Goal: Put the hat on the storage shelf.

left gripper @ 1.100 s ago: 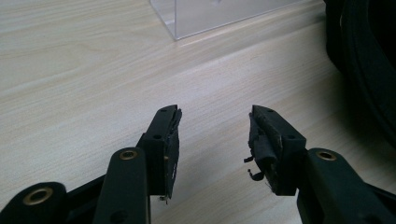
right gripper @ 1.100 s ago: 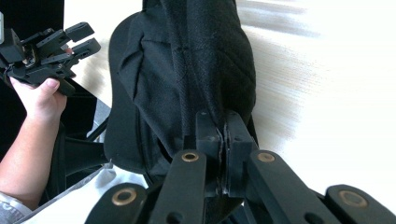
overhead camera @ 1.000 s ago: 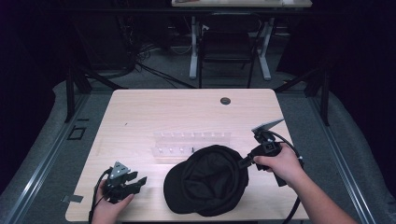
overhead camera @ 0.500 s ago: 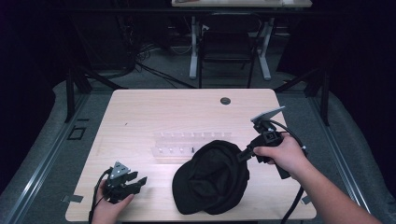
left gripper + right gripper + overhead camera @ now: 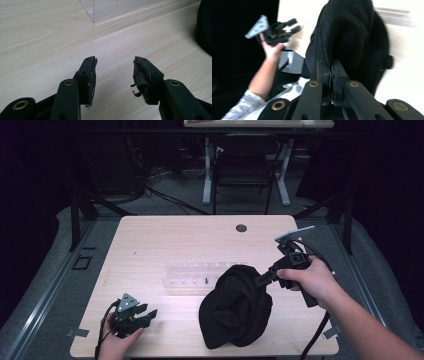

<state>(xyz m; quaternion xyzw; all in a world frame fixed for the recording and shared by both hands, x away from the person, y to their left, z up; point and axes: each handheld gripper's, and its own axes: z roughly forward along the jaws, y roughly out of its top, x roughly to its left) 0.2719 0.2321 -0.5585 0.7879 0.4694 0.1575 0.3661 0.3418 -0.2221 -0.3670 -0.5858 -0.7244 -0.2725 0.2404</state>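
At the near left corner of the worktop, the left gripper sits low over the wood in the person's left hand, with its grey three-cornered plate on top. In the left gripper view its fingers stand wide apart with nothing between them, only bare wood grain below; a corner of the clear plastic rack lies ahead of them, and a dark curve of the black cap shows at the right edge.

Toward the middle, the clear plastic rack lies flat on the worktop, a long see-through tray with small pegs in rows. The black cap hangs just to its right, bunched and drooping, its upper edge lifted while its lower part seems to rest on the worktop near the front edge; whether it touches the rack cannot be told.

On the right, the right gripper is held in the right hand above the worktop, tilted down and leftward, its cable trailing off the front edge. Its fingers are pinched together on the cap's upper edge. The right gripper view shows the same: the two fingers pressed nearly flat together with dark fabric caught between them, and the cap hanging beyond. A small dark grommet hole sits in the worktop near the far edge.
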